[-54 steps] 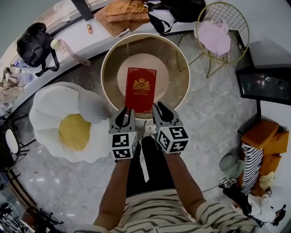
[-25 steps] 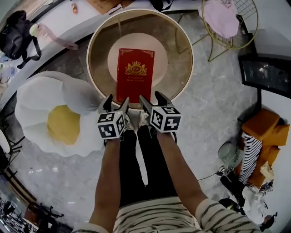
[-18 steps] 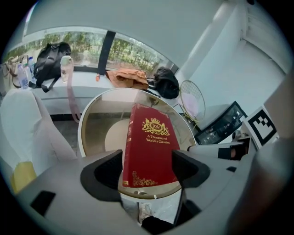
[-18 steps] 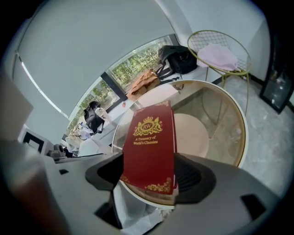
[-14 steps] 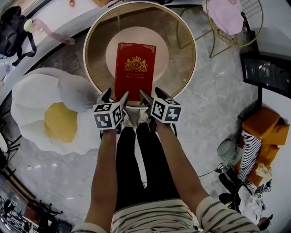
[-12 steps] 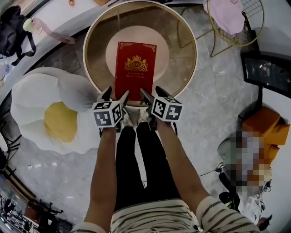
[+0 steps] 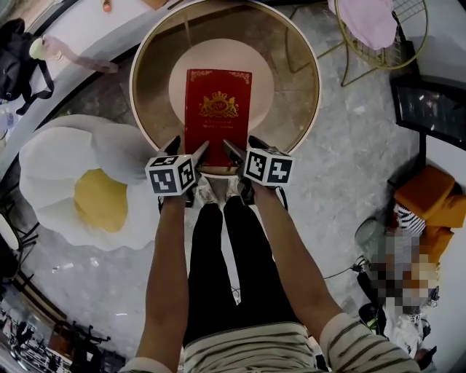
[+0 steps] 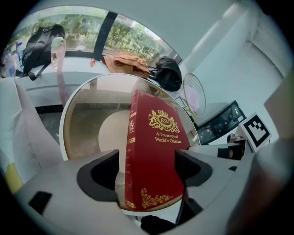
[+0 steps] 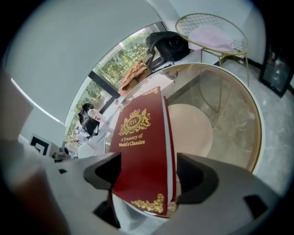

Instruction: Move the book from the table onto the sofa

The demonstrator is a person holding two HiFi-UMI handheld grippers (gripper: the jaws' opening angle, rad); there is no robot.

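A red book (image 7: 217,109) with gold print lies flat on the round glass table (image 7: 295,95). Its near edge faces me. My left gripper (image 7: 188,146) sits at the book's near left corner and my right gripper (image 7: 242,143) at its near right corner. Both sets of jaws are opening. In the left gripper view the book (image 8: 154,147) runs up between the jaws of the left gripper (image 8: 147,172), with a gap at the spine side. In the right gripper view the book (image 9: 140,142) lies between the spread jaws of the right gripper (image 9: 149,176). The white and yellow egg-shaped sofa (image 7: 80,197) is on the floor to the left.
A gold wire chair with a pink cushion (image 7: 378,22) stands at the back right. A dark screen (image 7: 429,109) and orange items (image 7: 437,204) lie to the right. A black bag (image 7: 14,62) rests on the ledge at the far left. My legs stand just below the table's near rim.
Both grippers have come down and forward onto the book's near edge, and their jaws have spread wider. The book has not moved.
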